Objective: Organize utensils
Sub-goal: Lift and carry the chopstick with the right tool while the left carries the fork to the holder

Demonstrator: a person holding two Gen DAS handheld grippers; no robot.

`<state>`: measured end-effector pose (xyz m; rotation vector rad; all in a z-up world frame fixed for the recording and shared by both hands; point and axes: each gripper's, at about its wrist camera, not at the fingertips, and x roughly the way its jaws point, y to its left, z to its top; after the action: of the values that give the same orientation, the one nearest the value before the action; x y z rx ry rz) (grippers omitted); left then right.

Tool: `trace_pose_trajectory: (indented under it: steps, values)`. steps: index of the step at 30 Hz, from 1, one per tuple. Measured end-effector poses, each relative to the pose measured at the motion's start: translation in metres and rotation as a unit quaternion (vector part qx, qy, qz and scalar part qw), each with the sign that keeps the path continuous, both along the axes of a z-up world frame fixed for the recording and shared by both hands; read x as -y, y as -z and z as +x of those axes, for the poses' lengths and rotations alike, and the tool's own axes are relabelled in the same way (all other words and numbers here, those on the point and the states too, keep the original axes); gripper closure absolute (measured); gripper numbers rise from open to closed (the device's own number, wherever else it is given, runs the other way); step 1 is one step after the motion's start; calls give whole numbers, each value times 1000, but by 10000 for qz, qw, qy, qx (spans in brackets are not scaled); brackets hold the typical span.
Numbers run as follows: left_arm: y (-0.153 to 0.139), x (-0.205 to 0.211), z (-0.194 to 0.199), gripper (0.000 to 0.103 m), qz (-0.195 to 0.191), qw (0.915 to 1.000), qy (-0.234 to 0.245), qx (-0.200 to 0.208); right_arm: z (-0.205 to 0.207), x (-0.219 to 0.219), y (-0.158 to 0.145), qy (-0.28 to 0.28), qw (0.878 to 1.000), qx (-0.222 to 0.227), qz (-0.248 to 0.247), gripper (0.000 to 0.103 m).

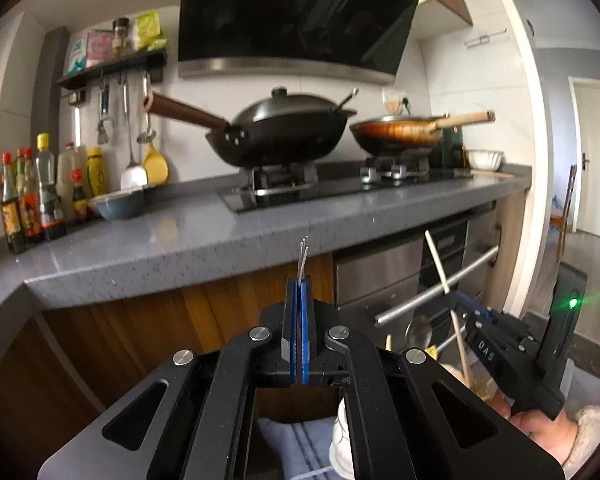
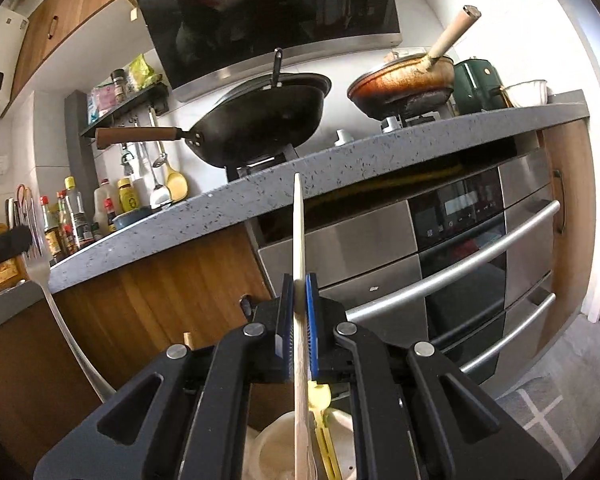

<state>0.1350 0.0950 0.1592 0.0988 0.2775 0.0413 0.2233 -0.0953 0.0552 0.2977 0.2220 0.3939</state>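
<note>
My left gripper (image 1: pixel 299 280) is shut on a metal fork (image 1: pixel 303 258); its tines stick up past the fingertips, in front of the grey counter edge. The same fork (image 2: pixel 46 276) shows at the left of the right wrist view, tines up. My right gripper (image 2: pixel 299 278) is shut on a pale wooden chopstick (image 2: pixel 298 232) that points up. It also shows in the left wrist view (image 1: pixel 438 264), above my right gripper (image 1: pixel 466 312). Below the right gripper is a pale holder (image 2: pixel 276 448) with a yellow utensil (image 2: pixel 320 400). A metal spoon (image 1: pixel 419 330) and other sticks stand in it.
A grey counter (image 1: pixel 180 236) carries a black wok (image 1: pixel 280 132) and a brown pan (image 1: pixel 400 132) on the hob. Sauce bottles (image 1: pixel 32 196) and a blue bowl (image 1: pixel 120 204) stand at the left. A steel oven with bar handles (image 2: pixel 452 276) is under the counter.
</note>
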Motion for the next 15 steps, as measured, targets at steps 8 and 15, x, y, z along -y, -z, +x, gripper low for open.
trace_pose_trajectory:
  steps: [8,15]
  values:
    - [36,-5,17,101,-26,9993,20,-379,10,-4,19,283,9995,64,-130,97]
    - [45,-1,19,101,-16,9989,91,-455,18,-4,31,306,9995,22,-96,97]
